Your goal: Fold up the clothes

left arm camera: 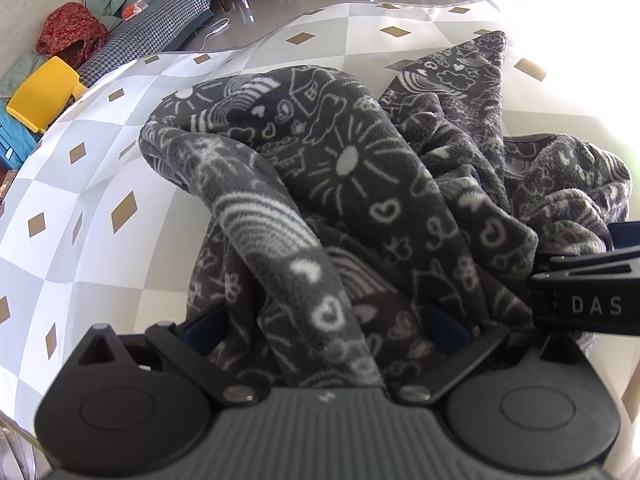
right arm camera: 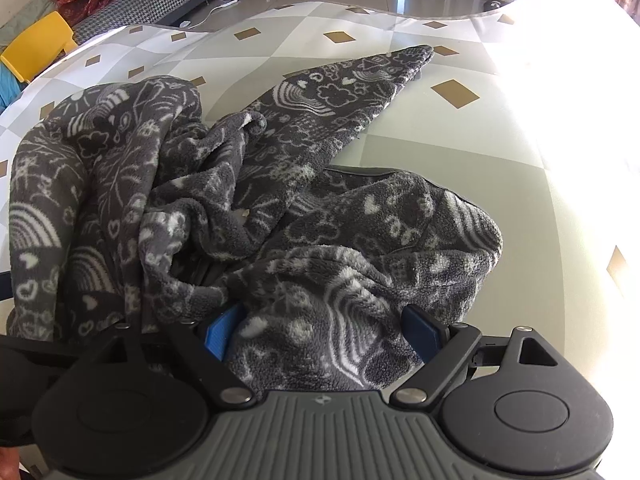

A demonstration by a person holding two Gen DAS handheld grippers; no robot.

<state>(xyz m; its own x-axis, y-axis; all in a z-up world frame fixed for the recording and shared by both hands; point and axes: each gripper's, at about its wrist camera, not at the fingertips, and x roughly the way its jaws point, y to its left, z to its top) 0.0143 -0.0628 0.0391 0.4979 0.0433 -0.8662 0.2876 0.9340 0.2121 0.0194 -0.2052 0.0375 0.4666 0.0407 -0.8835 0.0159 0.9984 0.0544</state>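
Fleece garment (left arm camera: 340, 184), dark grey, lies crumpled on the checked tablecloth (left arm camera: 100, 200), one tapered part pointing away; left gripper (left arm camera: 326, 328) jaws apart around a fold; "DAS" legible on the right gripper (left arm camera: 592, 296). Right view: same garment (right arm camera: 280, 208), right gripper (right arm camera: 326, 334) jaws wide, fleece between

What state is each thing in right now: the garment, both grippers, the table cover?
Fleece garment: crumpled in a heap, unfolded, one pointed end lying flat toward the far side.
Left gripper: fingers spread wide, fleece bunched between them; grip unclear.
Right gripper: fingers wide apart, fleece between them.
Table cover: spread out, far edge curling up.
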